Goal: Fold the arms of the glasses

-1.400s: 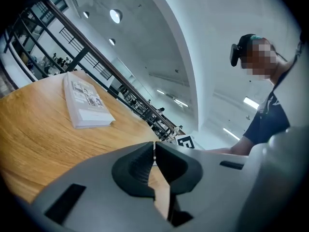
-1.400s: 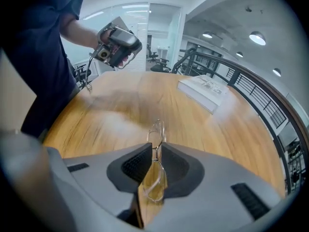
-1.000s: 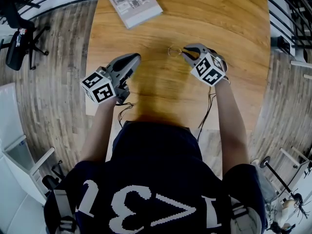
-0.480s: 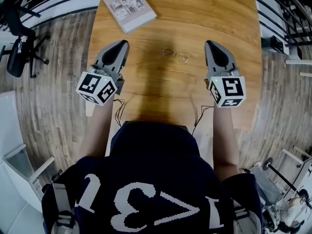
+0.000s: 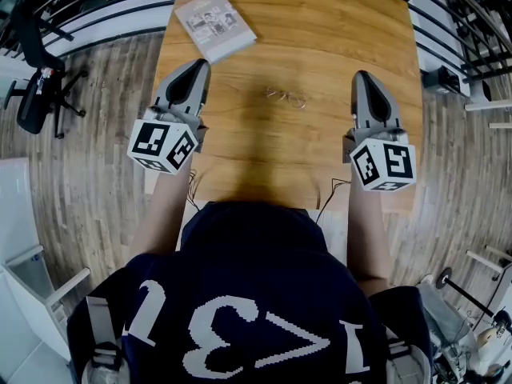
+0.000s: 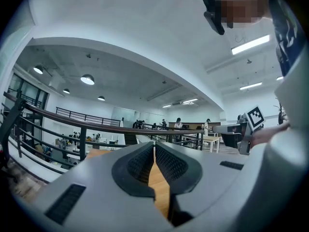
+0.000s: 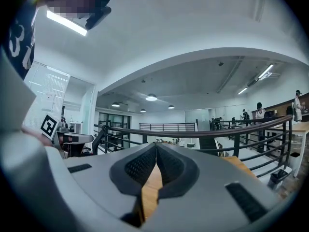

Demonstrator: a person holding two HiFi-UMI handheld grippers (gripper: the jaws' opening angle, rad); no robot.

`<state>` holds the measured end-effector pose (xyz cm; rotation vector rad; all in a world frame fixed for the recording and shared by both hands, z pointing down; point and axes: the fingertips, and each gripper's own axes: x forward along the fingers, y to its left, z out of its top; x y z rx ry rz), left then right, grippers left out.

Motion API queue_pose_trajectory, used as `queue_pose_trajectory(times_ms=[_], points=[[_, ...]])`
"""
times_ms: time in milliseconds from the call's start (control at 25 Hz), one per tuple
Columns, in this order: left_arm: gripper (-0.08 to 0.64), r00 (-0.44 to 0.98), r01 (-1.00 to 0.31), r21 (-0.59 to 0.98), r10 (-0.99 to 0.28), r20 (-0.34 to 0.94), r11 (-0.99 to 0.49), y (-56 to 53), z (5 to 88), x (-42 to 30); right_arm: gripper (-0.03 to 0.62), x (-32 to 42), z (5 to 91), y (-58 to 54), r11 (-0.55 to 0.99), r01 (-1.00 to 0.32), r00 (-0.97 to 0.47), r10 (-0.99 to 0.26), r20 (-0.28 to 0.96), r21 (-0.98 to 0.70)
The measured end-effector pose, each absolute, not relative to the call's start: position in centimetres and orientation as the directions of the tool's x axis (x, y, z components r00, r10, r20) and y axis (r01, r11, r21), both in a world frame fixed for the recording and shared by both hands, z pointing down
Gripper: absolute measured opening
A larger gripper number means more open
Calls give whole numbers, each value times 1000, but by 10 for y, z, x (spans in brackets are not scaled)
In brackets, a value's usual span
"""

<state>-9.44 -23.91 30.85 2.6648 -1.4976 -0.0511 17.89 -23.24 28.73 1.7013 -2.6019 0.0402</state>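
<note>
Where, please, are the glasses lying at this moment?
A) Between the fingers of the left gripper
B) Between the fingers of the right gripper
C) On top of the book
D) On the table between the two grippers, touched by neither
D: the glasses lie on the wooden table, apart from the left gripper and the right gripper, whose fingers are closed on nothing.

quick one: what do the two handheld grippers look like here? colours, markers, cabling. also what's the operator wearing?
Both the left gripper and right gripper are grey tapered shells with black textured pads inside. Each carries a white cube with black square markers at the rear. Thin dark cables hang from under both. The operator wears a dark navy short-sleeved shirt with white numerals.
</note>
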Motion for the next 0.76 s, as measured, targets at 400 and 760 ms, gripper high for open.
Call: queue_pose_trajectory(times_ms=[400,760], points=[[23,507,-858,74,-861,-28,-508,-232,292,-92,26,180,278,-220,399,-917,-399,-917,10,-16],[23,498,-864,75,-867,-31,-499,-224,293,-92,26,176,280,-212,407,-913,-407,-913,7,-17]])
